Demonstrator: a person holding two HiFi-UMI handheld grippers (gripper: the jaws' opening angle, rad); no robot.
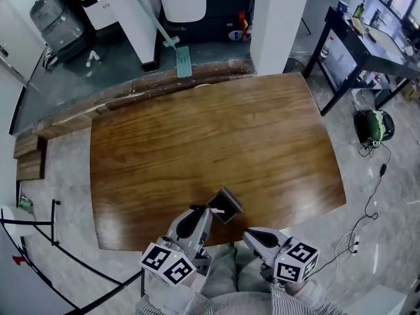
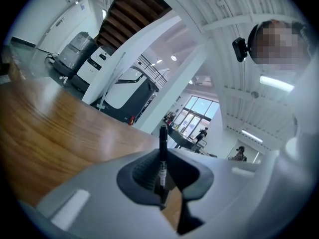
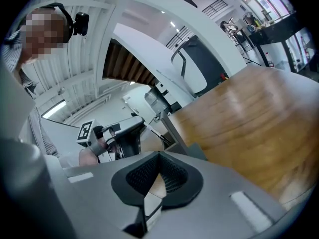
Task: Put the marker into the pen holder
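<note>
Head view: my left gripper [image 1: 197, 216] had the marker [image 1: 215, 210] tip right at the pen holder [image 1: 228, 204], with the right gripper [image 1: 254, 235] beside it.

Left gripper view: jaws clamped on the slim black marker [image 2: 162, 156], which pointed straight ahead.

Right gripper view: jaws together and empty, holder [image 3: 174, 131] ahead-left.

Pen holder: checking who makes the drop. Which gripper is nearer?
Left. The left gripper, holding the marker, is just left of the pen holder; the right gripper sits farther off, toward the person.
</note>
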